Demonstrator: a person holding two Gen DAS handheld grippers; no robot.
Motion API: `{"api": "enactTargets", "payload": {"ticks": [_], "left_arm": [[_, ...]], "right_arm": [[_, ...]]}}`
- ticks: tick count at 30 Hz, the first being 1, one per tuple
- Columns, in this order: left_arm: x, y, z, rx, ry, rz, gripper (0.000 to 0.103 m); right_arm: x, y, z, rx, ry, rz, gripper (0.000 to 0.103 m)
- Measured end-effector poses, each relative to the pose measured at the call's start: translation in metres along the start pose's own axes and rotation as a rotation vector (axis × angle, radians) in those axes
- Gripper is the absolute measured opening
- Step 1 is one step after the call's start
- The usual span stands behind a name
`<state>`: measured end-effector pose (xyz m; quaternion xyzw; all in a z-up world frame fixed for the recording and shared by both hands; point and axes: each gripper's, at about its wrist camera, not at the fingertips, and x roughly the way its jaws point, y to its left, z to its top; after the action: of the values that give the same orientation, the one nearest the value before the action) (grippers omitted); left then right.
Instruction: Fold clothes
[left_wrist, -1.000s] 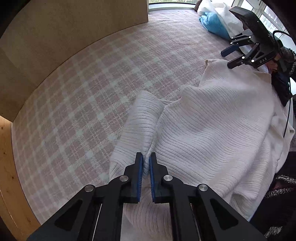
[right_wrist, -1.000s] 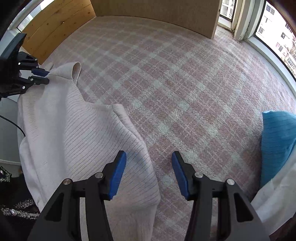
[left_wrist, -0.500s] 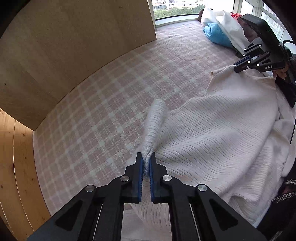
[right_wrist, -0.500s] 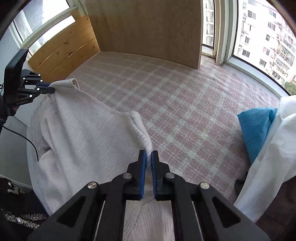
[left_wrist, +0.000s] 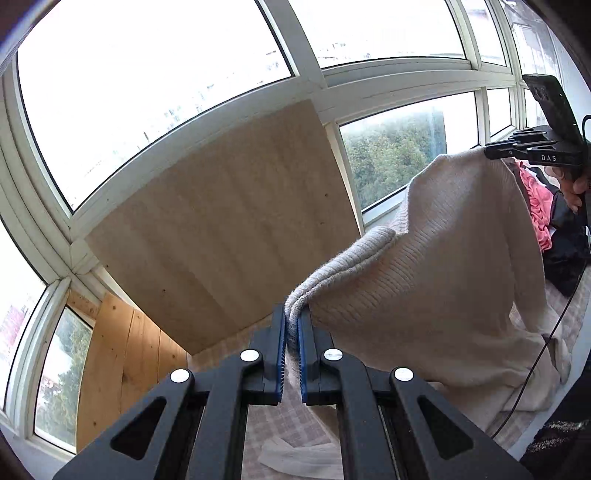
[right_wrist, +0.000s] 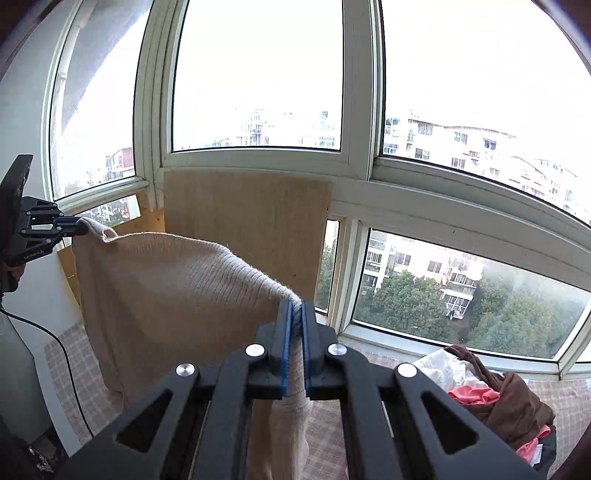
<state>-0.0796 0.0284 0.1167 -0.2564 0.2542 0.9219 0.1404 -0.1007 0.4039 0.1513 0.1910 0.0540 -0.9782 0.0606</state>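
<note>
A cream ribbed knit sweater (left_wrist: 436, 266) hangs in the air, stretched between my two grippers. My left gripper (left_wrist: 291, 321) is shut on one top corner of it. My right gripper (right_wrist: 294, 314) is shut on the other top corner. The sweater (right_wrist: 173, 295) drapes down toward the plaid-covered surface. In the left wrist view the right gripper (left_wrist: 495, 152) shows at the far right, pinching the cloth. In the right wrist view the left gripper (right_wrist: 79, 229) shows at the far left, pinching the cloth.
A plywood board (left_wrist: 221, 229) leans against the window frame (right_wrist: 354, 162). A pile of clothes, brown, pink and white (right_wrist: 491, 391), lies at the right. The plaid cover (right_wrist: 66, 369) lies below. A thin black cable (left_wrist: 535, 373) hangs at the right.
Both grippers have lifted the sweater off the plaid surface and tilted up to face the windows. The right gripper shut on the cloth a second ago and still holds it.
</note>
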Motion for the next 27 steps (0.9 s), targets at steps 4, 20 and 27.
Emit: {"api": "enactTargets", "payload": {"ticks": [4, 20, 27], "left_arm": [[-0.056, 0.021, 0.055, 0.005, -0.153, 0.097, 0.005], [-0.144, 0.005, 0.095, 0.122, -0.282, 0.120, 0.005], [-0.032, -0.012, 0.016, 0.069, 0.039, 0.055, 0.005]], "right_arm": [[-0.075, 0.006, 0.059, -0.045, -0.146, -0.092, 0.005], [-0.066, 0.021, -0.006, 0.043, 0.127, 0.039, 0.040], [0.093, 0.148, -0.195, 0.077, 0.513, 0.378, 0.044]]}}
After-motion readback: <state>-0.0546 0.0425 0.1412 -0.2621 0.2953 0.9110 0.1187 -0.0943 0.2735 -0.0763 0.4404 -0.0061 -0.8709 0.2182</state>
